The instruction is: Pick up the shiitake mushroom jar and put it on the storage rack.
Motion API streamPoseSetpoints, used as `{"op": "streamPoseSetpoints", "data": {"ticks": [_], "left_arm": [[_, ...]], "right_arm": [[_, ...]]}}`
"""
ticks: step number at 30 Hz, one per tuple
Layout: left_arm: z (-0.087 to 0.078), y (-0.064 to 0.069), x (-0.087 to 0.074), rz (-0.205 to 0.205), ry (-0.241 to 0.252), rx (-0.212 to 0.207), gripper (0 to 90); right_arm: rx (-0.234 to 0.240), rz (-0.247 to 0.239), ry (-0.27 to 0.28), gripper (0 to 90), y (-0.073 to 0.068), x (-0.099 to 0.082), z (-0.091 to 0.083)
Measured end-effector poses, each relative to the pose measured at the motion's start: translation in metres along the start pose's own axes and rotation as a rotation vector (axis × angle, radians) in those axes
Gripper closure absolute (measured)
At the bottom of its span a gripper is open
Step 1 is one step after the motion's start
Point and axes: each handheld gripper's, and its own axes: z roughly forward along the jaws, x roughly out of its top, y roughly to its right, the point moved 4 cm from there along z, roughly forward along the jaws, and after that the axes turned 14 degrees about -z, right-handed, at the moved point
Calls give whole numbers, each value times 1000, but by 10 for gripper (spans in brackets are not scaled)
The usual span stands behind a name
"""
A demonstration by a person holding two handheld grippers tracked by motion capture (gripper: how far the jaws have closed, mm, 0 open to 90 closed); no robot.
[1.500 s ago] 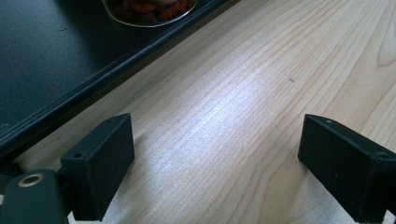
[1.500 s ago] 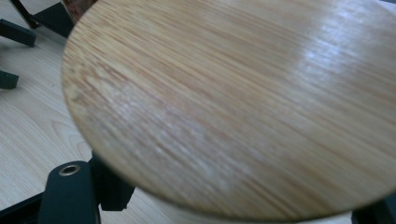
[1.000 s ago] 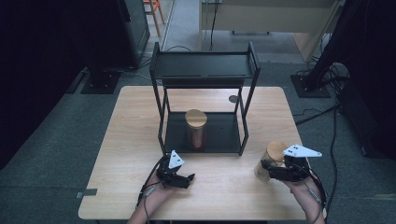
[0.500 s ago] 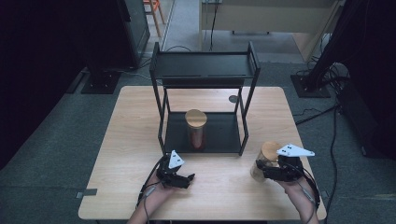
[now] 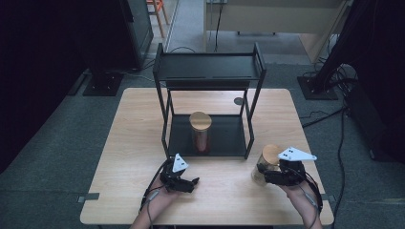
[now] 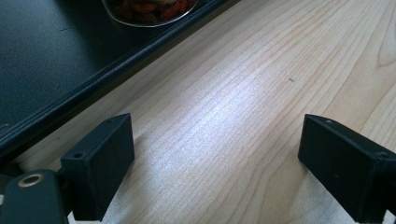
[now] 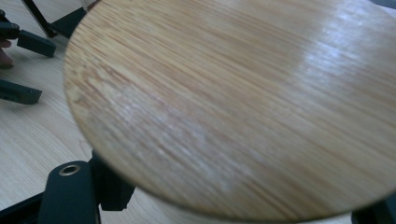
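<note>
My right gripper [image 5: 261,175] has its jaws closed around the body of a glass jar with a wooden lid [image 5: 269,155], and since a second ago I have drawn it a little nearer to me and toward the table's middle; it is upright near the front right of the table [image 5: 224,200], just off the rack's front right leg. In the right gripper view that lid [image 7: 243,102] sits right over the jaws, so I can't see the pads on the glass.

My left gripper [image 5: 191,183] hasn't shifted: it rests low over the bare wood with its jaws wide apart and nothing between them, as the left gripper view shows, just in front of the lower shelf's front edge [image 6: 116,74].

There is open wood between the two grippers and along the front edge. The right edge of the table is close to my right hand [image 5: 298,188].

I count two jars: the one I hold and a second jar [image 5: 200,131] standing on the lower shelf of the one black two-tier rack [image 5: 210,67].
</note>
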Motion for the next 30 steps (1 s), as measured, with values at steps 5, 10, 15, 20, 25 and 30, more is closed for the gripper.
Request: {"op": "streamPoseSetpoints", "data": {"ticks": [5, 10, 15, 20, 25, 30], "left_arm": [[0, 0, 0, 2, -2, 0, 110], [0, 0, 0, 2, -2, 0, 110], [0, 0, 0, 0, -1, 0, 110], [0, 0, 0, 2, -1, 0, 109], [0, 0, 0, 2, -1, 0, 109], [0, 0, 0, -1, 1, -1, 109]], "right_arm": [[8, -11, 1, 247, -1, 3, 1], [13, -1, 13, 247, 1, 5, 1], [24, -5, 11, 247, -1, 7, 3], [33, -12, 4, 248, -3, 10, 7], [43, -28, -5, 247, -6, 12, 10], [58, -32, -7, 247, -8, 16, 12]]}}
